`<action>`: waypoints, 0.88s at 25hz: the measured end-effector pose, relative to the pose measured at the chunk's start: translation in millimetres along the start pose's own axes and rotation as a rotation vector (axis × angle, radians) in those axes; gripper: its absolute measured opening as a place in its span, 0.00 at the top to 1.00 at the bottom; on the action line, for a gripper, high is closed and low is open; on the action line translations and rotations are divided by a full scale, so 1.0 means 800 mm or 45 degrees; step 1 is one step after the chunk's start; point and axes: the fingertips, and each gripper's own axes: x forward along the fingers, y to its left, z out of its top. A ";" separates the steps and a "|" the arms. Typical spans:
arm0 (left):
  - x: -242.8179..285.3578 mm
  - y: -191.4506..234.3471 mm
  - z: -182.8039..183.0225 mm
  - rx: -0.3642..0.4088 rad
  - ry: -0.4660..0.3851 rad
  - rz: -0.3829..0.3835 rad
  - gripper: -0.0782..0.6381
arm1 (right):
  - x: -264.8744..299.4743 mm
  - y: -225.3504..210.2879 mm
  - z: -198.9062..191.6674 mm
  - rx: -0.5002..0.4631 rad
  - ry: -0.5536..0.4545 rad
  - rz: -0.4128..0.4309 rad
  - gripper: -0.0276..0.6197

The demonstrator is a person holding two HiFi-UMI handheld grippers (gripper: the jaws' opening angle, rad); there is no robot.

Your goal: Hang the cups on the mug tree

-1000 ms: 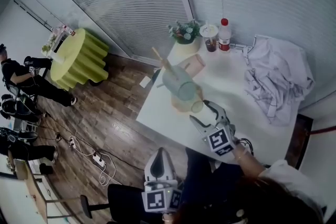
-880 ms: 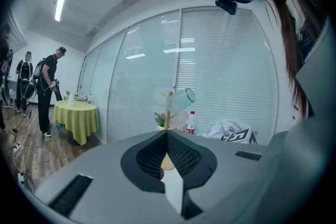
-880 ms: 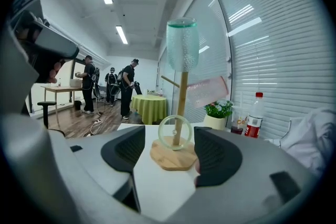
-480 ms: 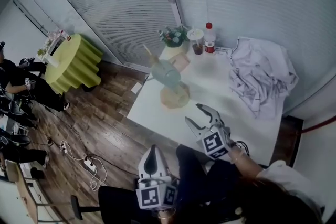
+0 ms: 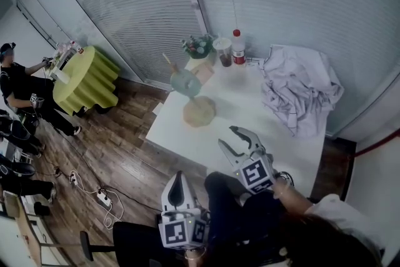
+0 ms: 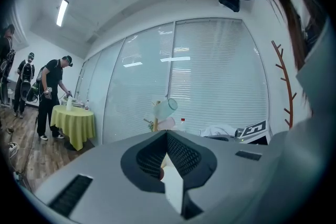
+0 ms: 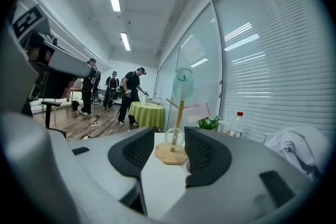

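A pale green translucent cup (image 5: pixel 185 82) and a pink cup (image 5: pixel 204 71) hang on the wooden mug tree (image 5: pixel 199 112) on the white table (image 5: pixel 269 128). The right gripper (image 5: pixel 228 137) has empty jaws partly apart that have just been closing. The left gripper (image 5: pixel 177 176) has its jaws together, empty.

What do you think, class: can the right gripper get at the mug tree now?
Probably yes: the right gripper is empty, its jaws apart though just now closing, and only bare table lies between it and the mug tree. It would have to move forward.
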 end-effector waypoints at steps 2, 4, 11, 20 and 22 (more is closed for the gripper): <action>-0.004 -0.007 0.004 0.007 -0.008 -0.005 0.89 | -0.014 -0.005 0.005 0.032 -0.018 -0.024 0.73; -0.008 -0.012 0.004 0.015 -0.012 -0.003 0.89 | -0.027 -0.010 0.009 0.056 -0.041 -0.048 0.79; -0.019 -0.038 -0.001 0.002 -0.032 -0.022 0.89 | -0.074 -0.033 0.023 0.110 -0.122 -0.109 0.86; -0.019 -0.070 0.004 0.035 -0.037 -0.050 0.89 | -0.125 -0.053 0.045 0.163 -0.190 -0.124 0.95; -0.020 -0.073 0.010 0.030 -0.046 -0.045 0.89 | -0.129 -0.054 0.049 0.164 -0.197 -0.117 0.95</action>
